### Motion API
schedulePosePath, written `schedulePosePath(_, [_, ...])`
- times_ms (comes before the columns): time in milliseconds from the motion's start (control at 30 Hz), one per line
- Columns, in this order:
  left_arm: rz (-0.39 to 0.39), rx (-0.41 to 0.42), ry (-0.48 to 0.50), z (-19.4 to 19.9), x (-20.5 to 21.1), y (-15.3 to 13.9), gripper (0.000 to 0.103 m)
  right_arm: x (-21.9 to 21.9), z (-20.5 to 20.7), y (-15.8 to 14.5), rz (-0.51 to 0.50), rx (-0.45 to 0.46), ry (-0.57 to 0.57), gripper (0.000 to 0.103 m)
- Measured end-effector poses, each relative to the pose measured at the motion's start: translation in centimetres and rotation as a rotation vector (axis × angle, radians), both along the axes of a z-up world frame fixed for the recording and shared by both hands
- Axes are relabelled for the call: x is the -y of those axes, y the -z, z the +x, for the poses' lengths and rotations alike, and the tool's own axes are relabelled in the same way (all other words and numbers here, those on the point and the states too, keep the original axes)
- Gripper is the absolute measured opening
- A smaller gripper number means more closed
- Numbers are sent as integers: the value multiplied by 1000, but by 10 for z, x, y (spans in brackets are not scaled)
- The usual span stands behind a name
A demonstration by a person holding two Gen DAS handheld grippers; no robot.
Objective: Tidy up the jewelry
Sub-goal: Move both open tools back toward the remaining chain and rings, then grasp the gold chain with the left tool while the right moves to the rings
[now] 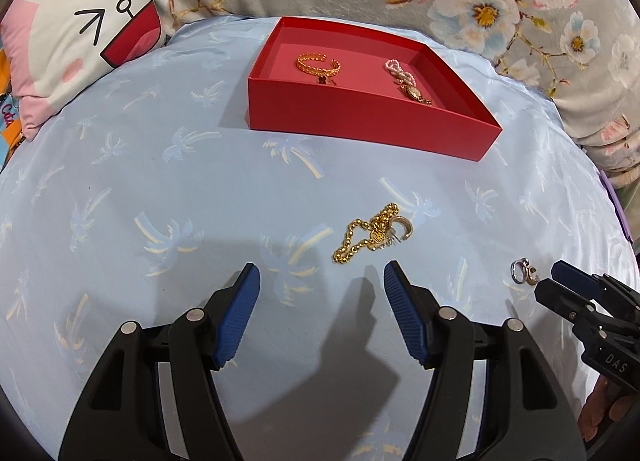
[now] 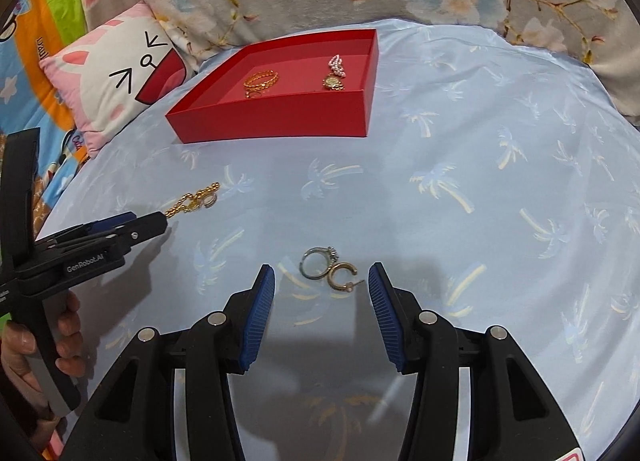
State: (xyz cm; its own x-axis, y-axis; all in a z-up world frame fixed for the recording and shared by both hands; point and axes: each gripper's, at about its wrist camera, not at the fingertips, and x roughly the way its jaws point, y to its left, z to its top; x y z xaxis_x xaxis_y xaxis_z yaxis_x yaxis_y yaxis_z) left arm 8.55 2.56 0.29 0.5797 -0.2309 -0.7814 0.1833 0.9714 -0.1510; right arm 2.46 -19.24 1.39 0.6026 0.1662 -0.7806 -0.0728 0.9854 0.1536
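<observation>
Both grippers hang low over a pale blue palm-print bedspread [image 2: 460, 189], pointed down at loose jewelry.

Left gripper [image 1: 322, 275]: jaws well apart, nothing between the pads. Gold bead chain [image 1: 354, 239] lies just beyond its tips, centre-right of the left wrist view, bunched up with a small gold hoop earring [image 1: 402, 227] and what looks like a charm; hard to tell whether they are tangled or only piled.

Right gripper [image 2: 322, 277]: jaws moderately open, empty. Silver ring [image 2: 316, 263] with a small stone and a gold C-hoop earring [image 2: 340, 276] lie touching each other on the cloth, right between the tips, lower centre of the right wrist view.

Red tray [image 2: 280, 121] sits at upper centre of both views, well apart from the loose pieces. Already in it: gold cuff bracelet [image 1: 318, 63], a small ring against it, a gold watch [image 1: 412, 92] and a pink bead strand [image 1: 394, 69].

Risks from here:
- Ring and hoop touch, so closing on one likely nudges or drags the other, or traps both and drops one on the way to the tray.
- Soft, slick fabric: pads may pinch a fold of cloth and miss the thin pieces.
- Chain lifted by one end could swing, snag the hoop, or slip from the pads.
- Grippers are near each other; a crossing path could bump.
</observation>
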Motion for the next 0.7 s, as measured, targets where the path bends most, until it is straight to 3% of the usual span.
schedulePosePath(467, [12,20,21,2,11,1,61,6,-3,1,6,1,23,47])
schedulePosePath(700, [35,47,28,10,15,3,49,10,-1,1,17,-2,33,47])
